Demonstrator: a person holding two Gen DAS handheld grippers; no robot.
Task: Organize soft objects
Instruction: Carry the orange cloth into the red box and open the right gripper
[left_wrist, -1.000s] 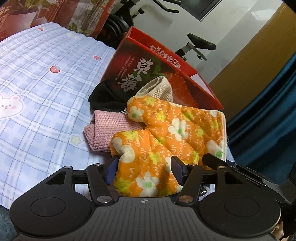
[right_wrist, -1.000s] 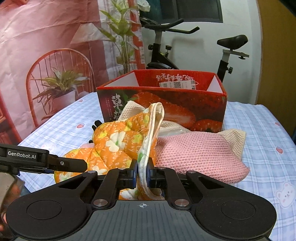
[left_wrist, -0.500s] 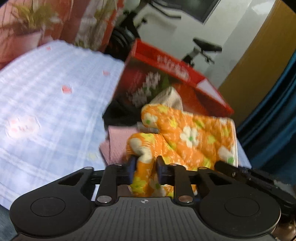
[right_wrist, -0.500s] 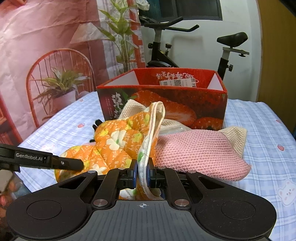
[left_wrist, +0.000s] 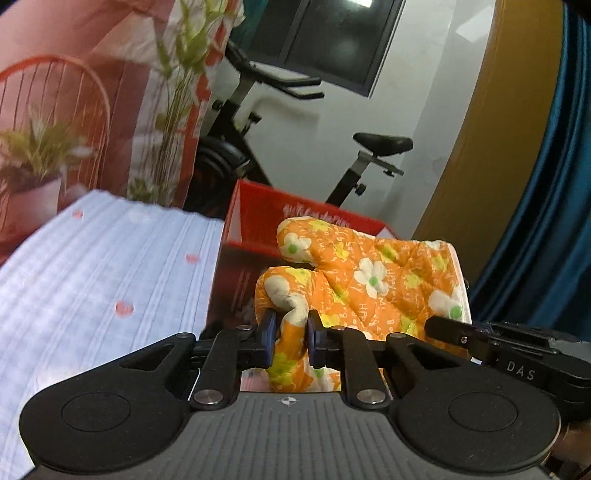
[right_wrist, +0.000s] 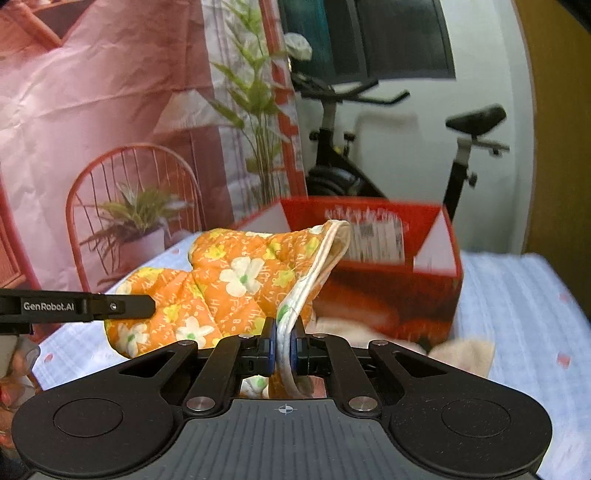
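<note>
Both ends of the oven mitt (left_wrist: 369, 280) are pinched and it hangs in the air in front of the red box (right_wrist: 391, 258). The left hand-held gripper (left_wrist: 290, 338) is clamped on the thumb-end padding, the right hand-held gripper (right_wrist: 283, 349) is squeezed tight on the white cuff edge. I'd say carry it level over the box rim, lower until it's inside, then let go with both together so it doesn't snag. Towels (right_wrist: 461, 354) wait on the bench (right_wrist: 524, 295).
</note>
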